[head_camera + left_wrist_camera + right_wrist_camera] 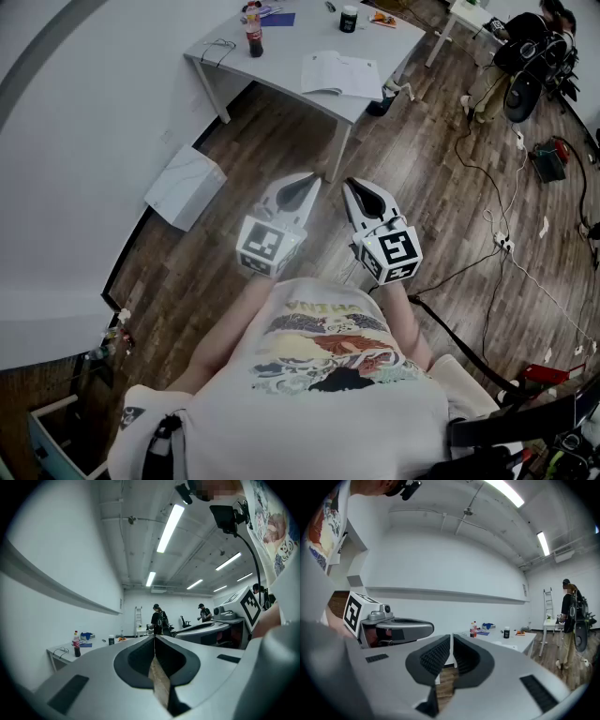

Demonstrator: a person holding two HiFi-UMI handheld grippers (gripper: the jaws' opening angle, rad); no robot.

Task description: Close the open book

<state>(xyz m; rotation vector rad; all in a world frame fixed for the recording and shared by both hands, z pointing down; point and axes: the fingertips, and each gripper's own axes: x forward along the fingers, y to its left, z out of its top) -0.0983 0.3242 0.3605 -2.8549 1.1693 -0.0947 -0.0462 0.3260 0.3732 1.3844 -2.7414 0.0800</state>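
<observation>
Open book [342,75] lies flat at the surface's [281,58] near right corner, long span left-right, bottle [253,35] and cup [349,19] farther back, bare floor [422,169] between it and left gripper [313,178] and right gripper [348,185], fingers clenched on nothing.

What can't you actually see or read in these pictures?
- Head view: print in the book is too small to read.
- Head view: the label on the bottle is too small.
- Head view: the far side of the table is cut off by the top edge.
- Left gripper view: the book is hidden behind the left tongs.
</observation>
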